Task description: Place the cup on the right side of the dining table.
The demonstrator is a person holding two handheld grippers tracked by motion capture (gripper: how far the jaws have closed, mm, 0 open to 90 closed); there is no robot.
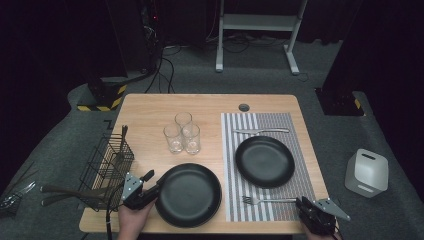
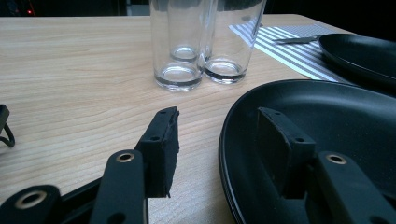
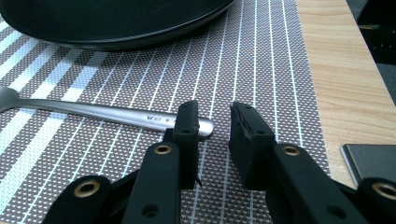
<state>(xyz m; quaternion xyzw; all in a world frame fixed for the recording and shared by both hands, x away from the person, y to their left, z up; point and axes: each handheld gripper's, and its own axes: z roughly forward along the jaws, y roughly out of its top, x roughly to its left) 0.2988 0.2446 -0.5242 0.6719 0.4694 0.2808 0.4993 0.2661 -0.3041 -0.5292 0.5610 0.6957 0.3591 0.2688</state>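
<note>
A black plate [image 1: 190,195] sits at the table's front, left of a striped placemat [image 1: 300,170]. My left gripper [image 1: 154,181] is open at that plate's left rim. In the left gripper view its jaws straddle the rim of the plate [image 2: 327,116], one over the wood and one over the dish, and the left gripper [image 2: 219,135] touches neither. A second black plate [image 1: 265,161] lies on the mat. A fork [image 1: 265,200] lies near the mat's front edge. My right gripper [image 1: 302,202] is at the end of the fork's handle. The right gripper [image 3: 215,123] has a narrow gap, and the tip of the fork [image 3: 107,112] lies by its left jaw, ungripped.
Three empty glasses [image 1: 182,134] stand clustered behind the near plate. A wire basket [image 1: 107,167] holding utensils sits at the left edge. A piece of cutlery [image 1: 261,130] lies on the mat behind the far plate. A white container [image 1: 366,172] stands on the floor to the right.
</note>
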